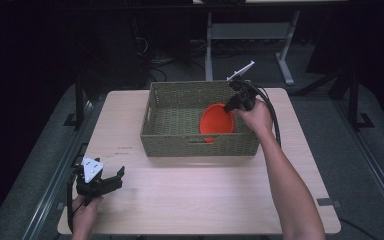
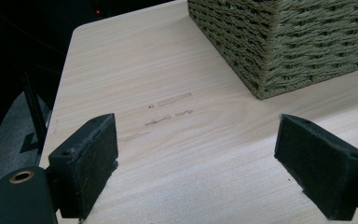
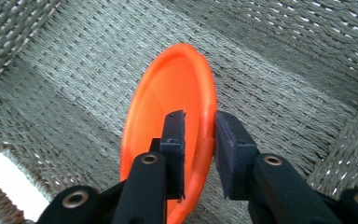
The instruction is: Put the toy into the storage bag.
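Observation:
An orange plate (image 1: 217,121) stands tilted on edge inside the woven basket (image 1: 200,86), toward its right end. My right gripper (image 1: 231,105) reaches in over the basket's right rim. In the right gripper view the plate (image 3: 168,88) has its rim between the two jaws, and the right gripper (image 3: 200,135) is shut on it, above the basket floor (image 3: 284,56). My left gripper (image 1: 116,178) rests low at the table's front left, open and holding nothing. In the left gripper view the left gripper (image 2: 198,158) has bare wood between its pads, and the basket's corner (image 2: 284,42) lies ahead.
The basket sits at the back middle of the light wooden table (image 1: 190,195). Faint dark marks (image 2: 168,109) show on the wood left of the basket. Metal frame legs (image 1: 285,60) and cables stand on the floor beyond the far edge.

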A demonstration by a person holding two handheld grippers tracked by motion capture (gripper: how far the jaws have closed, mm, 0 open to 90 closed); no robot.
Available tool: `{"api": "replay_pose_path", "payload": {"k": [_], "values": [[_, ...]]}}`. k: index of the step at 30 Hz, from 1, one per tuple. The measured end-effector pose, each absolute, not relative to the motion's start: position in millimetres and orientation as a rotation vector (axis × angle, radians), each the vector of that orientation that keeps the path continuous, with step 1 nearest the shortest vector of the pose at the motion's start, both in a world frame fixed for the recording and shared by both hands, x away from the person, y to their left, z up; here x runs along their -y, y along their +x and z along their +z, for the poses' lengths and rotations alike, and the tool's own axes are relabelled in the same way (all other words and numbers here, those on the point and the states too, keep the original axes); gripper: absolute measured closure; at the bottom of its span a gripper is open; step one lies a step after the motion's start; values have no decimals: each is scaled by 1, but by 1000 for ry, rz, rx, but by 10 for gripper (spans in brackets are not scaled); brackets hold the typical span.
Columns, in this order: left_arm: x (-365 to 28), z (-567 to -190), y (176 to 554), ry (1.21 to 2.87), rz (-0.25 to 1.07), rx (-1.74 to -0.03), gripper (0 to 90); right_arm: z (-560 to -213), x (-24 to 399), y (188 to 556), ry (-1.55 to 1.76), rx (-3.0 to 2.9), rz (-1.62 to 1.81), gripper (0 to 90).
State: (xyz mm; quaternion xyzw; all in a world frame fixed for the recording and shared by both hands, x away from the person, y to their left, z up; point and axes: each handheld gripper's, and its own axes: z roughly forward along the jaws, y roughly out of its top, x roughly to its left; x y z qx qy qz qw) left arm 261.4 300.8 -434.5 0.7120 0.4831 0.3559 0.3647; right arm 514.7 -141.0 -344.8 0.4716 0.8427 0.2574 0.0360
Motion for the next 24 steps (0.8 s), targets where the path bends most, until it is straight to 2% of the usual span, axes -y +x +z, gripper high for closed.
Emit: {"api": "replay_pose_path", "payload": {"k": [9, 16, 24], "values": [[-302, -435, 260, 1827, 915, -1248, 128, -347, 138, 516, 1445, -2573, 783, 700], [-302, -434, 259, 1826, 916, -1245, 128, -346, 133, 513, 1412, -2555, 763, 610], [-302, -434, 259, 1840, 916, -1242, 129, -343, 147, 509, 1454, -2511, 879, 590]]}}
